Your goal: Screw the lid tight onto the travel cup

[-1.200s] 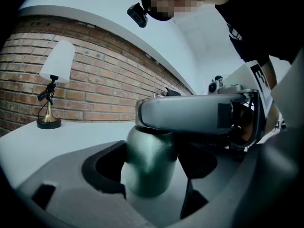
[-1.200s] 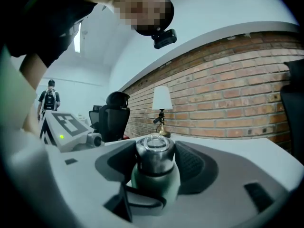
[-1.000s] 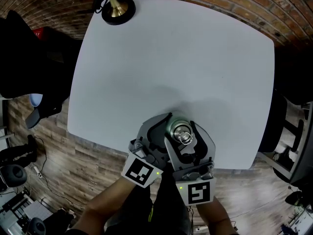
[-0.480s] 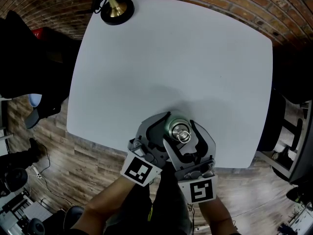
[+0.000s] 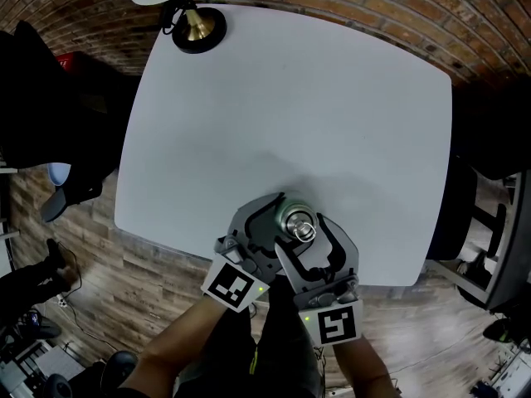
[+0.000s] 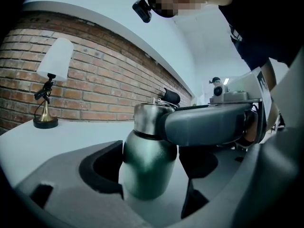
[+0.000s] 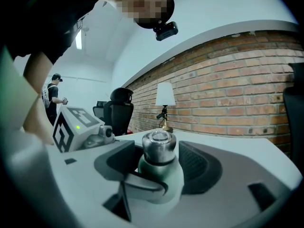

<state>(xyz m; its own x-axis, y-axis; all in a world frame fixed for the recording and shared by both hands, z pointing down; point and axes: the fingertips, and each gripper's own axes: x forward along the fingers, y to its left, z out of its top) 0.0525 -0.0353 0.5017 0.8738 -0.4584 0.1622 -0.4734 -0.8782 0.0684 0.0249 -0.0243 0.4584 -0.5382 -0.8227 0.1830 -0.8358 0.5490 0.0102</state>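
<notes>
Upright travel cup [image 5: 287, 215] stood at the 6 o'clock edge of the white table [image 5: 290, 98]. Left gripper [image 6: 152, 175], from 7 o'clock: jaws clamped on the cup's green body. Right gripper [image 7: 159, 163], from 5 o'clock: jaws closed on the steel lid [image 7: 158, 145] seated on top. Lamp [image 5: 196, 25] at the 11 o'clock corner.

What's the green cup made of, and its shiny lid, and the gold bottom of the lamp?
The travel cup looks like metal with a dark green, satiny coating: its highlights are soft and blurry. Its lid looks like bare polished steel, with bright mirror-like reflections. The lamp base looks like brass, gold and shiny, though it could be painted.
</notes>
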